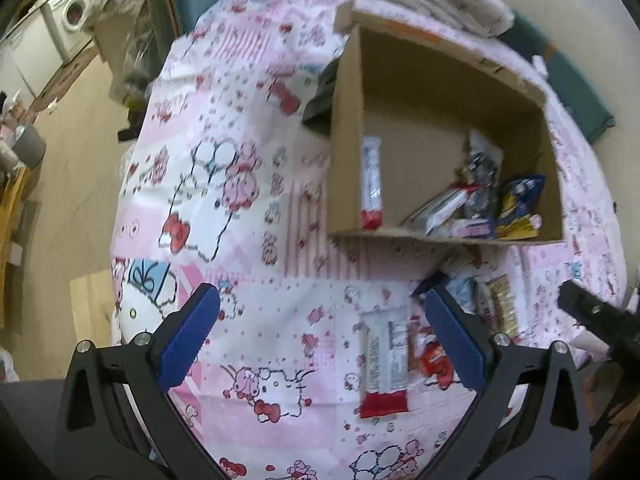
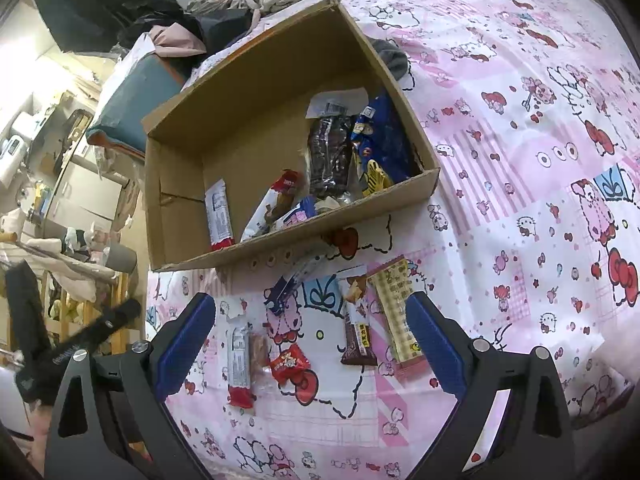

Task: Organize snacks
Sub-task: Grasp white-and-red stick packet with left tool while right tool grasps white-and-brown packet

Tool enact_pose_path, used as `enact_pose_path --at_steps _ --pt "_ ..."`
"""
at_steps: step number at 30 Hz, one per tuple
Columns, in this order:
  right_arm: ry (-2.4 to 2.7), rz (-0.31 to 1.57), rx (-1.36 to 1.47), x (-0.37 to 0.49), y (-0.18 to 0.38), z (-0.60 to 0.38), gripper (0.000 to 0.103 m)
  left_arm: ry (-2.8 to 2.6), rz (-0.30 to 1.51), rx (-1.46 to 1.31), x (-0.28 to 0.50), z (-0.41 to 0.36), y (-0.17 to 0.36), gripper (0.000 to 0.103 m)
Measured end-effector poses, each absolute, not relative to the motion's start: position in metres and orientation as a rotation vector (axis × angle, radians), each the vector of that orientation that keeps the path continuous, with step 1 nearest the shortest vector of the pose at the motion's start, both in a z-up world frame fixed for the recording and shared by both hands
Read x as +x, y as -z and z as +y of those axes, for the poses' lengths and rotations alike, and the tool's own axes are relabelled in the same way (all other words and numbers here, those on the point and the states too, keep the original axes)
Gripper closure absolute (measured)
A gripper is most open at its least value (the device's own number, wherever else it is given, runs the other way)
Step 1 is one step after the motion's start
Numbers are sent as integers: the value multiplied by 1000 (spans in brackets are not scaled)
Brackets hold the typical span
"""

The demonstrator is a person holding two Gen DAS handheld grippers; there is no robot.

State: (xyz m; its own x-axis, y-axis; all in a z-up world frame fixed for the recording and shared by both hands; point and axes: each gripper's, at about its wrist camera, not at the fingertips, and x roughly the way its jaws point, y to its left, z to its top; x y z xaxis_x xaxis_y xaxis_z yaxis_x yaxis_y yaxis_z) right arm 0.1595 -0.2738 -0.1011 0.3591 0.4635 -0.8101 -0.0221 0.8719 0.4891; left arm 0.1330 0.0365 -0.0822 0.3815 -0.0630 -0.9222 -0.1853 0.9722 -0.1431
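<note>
Fingers (image 2: 436,348) spread; cardboard box (image 2: 288,240) holds several snack packets (image 2: 328,156).

The box (image 2: 248,92) was plain brown cardboard, matt, with raw fluted edges. The bedsheet (image 2: 520,168) under it was soft printed cloth, lightly creased. The snack wrappers (image 2: 332,152) looked like glossy plastic film, catching the light. Each gripper (image 1: 322,342) had matt black plastic arms, ribbed blue pads (image 2: 434,342) and shiny metal screws (image 2: 480,345).

Pink cartoon bedsheet (image 1: 248,184); beige floor (image 1: 76,168); washing machine (image 1: 74,14) far left; cluttered shelves (image 2: 44,184).
</note>
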Motion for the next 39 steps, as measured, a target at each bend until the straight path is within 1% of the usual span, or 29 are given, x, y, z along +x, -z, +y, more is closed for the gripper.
enact_pose_path --at_steps 2,3,5,8,9,10,12,13,14,15,16,17,21,22,23,24,25,27,32,36,39 --pt "-318 1176 457 162 104 -276 5 -75 1219 -247 133 35 92 7" --pt "-313 1180 464 163 105 -277 5 -66 1237 -253 132 32 98 12" --pt "-303 1187 481 165 109 -280 5 -43 1275 -260 128 22 109 16" --pt "-286 1201 505 167 113 -285 5 39 1374 -332 121 3 138 26" --pt "-282 1202 513 168 114 -287 5 50 1397 -350 120 -1 145 33" --pt "-278 1204 523 168 114 -289 5 63 1422 -363 119 -6 154 38" --pt "-276 1205 543 168 115 -292 5 69 1453 -349 122 -13 165 41" --pt "-275 1205 547 168 115 -293 5 69 1459 -339 123 -16 169 46" --pt "-273 1204 547 167 115 -294 5 73 1464 -334 125 -18 171 47" --pt "-272 1203 544 167 115 -295 5 74 1468 -320 126 -19 173 54" --pt "-271 1202 544 168 115 -295 5 79 1467 -307 127 -21 172 74" --pt "-270 1202 545 168 115 -296 5 92 1473 -308 128 -22 172 77" --pt "-271 1214 544 169 118 -295 5 81 1446 -266 128 -23 158 77" --pt "-277 1224 542 169 119 -294 6 72 1435 -256 127 -22 154 77" --pt "-288 1239 541 169 121 -293 11 67 1428 -258 127 -20 150 77" --pt "-315 1261 539 170 124 -289 43 57 1420 -256 127 -18 146 77" --pt "-364 1299 535 171 128 -282 60 37 1411 -237 127 -14 143 77" --pt "-391 1347 521 172 138 -271 58 2 1396 -229 126 -7 137 77" --pt "-322 1416 326 178 156 -245 58 -44 1378 -246 124 6 130 77" --pt "-283 1490 183 183 179 -228 58 -98 1324 -222 121 16 119 77" --pt "-274 1496 110 181 185 -220 60 -105 1310 -238 124 20 116 77"
